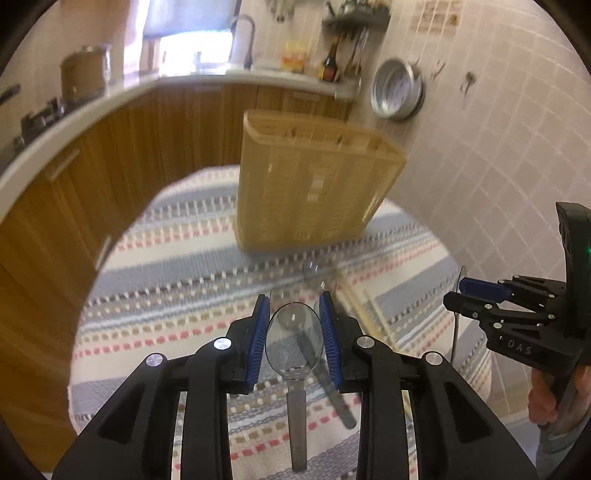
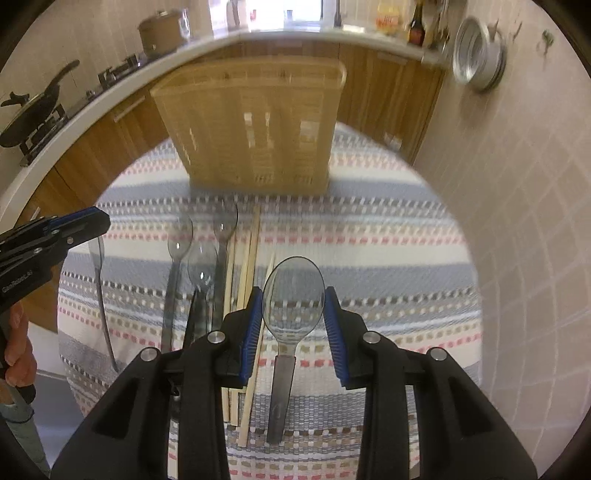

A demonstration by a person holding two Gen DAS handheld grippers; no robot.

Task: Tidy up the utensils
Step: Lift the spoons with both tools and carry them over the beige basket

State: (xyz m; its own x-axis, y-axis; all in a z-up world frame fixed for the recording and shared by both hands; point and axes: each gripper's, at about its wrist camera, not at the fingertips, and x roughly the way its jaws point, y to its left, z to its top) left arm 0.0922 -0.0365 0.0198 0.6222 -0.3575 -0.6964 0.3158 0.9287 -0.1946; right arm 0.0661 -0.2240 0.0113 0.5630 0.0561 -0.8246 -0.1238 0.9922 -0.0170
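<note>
Each pair of tongs gripped a clear spoon by its bowl: the left tongs (image 1: 293, 334) one spoon (image 1: 294, 338), the right tongs (image 2: 293, 328) another spoon (image 2: 293, 291), both nearer than the slatted basket (image 2: 251, 122) on the striped worktop (image 2: 388, 229). The right tongs' body read "DAS".

Soft daylight glares from the window (image 1: 192, 33); both fisheye views are motion-blurred, bent and dark-vignetted at the edges.

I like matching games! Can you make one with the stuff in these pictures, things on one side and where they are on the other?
Things:
1. clear spoon
2. chopsticks
3. slotted holder
4. metal bowl

Places:
A. up against the tiled wall
B. between the right gripper's pads
C. standing at the cloth's far end
D. lying flat on the striped cloth

Pairs: 1-B, 2-D, 3-C, 4-A
</note>
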